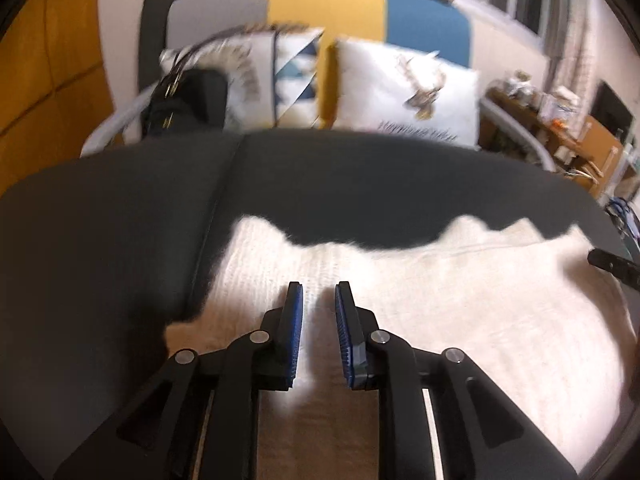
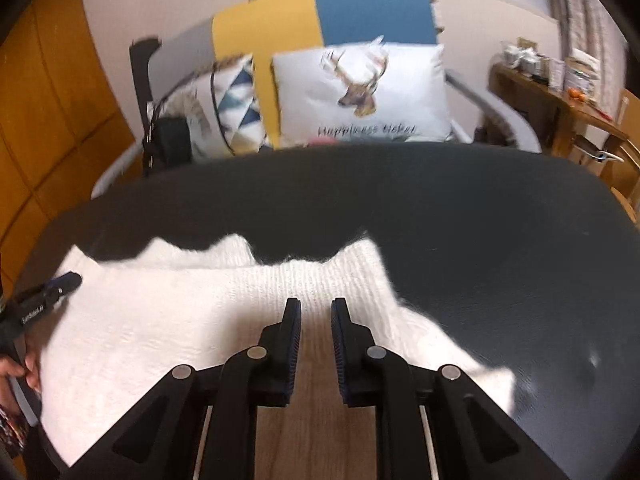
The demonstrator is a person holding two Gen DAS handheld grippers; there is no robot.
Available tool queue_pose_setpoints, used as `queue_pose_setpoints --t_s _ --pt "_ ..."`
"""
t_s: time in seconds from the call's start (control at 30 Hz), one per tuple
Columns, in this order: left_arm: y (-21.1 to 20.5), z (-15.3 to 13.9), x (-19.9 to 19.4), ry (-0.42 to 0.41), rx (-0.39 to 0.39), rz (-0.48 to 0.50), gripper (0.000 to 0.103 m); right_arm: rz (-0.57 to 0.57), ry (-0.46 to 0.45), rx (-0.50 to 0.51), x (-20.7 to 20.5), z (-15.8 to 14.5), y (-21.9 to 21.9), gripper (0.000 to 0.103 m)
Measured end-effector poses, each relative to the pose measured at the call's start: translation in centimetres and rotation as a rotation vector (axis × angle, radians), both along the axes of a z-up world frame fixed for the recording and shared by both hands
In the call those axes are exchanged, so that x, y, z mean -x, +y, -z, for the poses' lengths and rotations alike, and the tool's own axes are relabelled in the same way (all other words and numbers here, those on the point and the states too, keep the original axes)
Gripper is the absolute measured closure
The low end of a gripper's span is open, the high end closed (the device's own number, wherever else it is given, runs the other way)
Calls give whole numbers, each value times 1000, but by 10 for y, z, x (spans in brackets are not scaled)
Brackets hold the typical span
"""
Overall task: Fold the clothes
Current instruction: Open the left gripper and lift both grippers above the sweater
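A white knit garment [image 1: 460, 300] lies spread flat on a dark tabletop [image 1: 360, 184]. My left gripper [image 1: 319, 286] hovers over the garment's left part, its blue pads a narrow gap apart with nothing between them. In the right wrist view the same garment [image 2: 180, 312] fills the lower left. My right gripper [image 2: 316, 302] stands over its right part, also slightly open and empty. Each gripper shows in the other's view: the right gripper [image 1: 612, 266] at the garment's right edge, the left gripper [image 2: 52, 292] at its left edge, with a hand [image 2: 28, 368] behind it.
Behind the table stands a seat draped in grey, yellow and blue [image 2: 320, 12], with a deer-print cushion [image 2: 360, 92] and a black bag [image 1: 188, 100]. A cluttered wooden side table [image 2: 560, 92] is at the right. Orange wood panels [image 2: 48, 120] line the left. Bare tabletop [image 2: 520, 260] lies right of the garment.
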State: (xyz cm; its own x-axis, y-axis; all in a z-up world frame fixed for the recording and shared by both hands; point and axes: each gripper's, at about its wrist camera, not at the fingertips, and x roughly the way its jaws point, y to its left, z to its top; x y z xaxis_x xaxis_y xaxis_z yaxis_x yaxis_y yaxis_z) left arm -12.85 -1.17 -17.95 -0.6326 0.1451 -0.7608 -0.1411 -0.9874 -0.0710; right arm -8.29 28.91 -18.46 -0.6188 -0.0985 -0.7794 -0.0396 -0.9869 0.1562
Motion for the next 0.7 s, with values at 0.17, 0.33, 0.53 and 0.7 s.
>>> queue_pose_setpoints --t_s 0.17,0.33,0.53,0.7 --pt "0 8 4 0 -12 6 83 81 -30 -68 12 23 10 92" --pt "-9 13 3 0 -87 -3 83 239 -12 -3 9 35 34 93" --pt "4 15 -1 20 1 -8 83 218 -6 64 11 36 43 92" --pt "4 13 0 23 15 -7 83 152 60 -4 -25 -3 24 84"
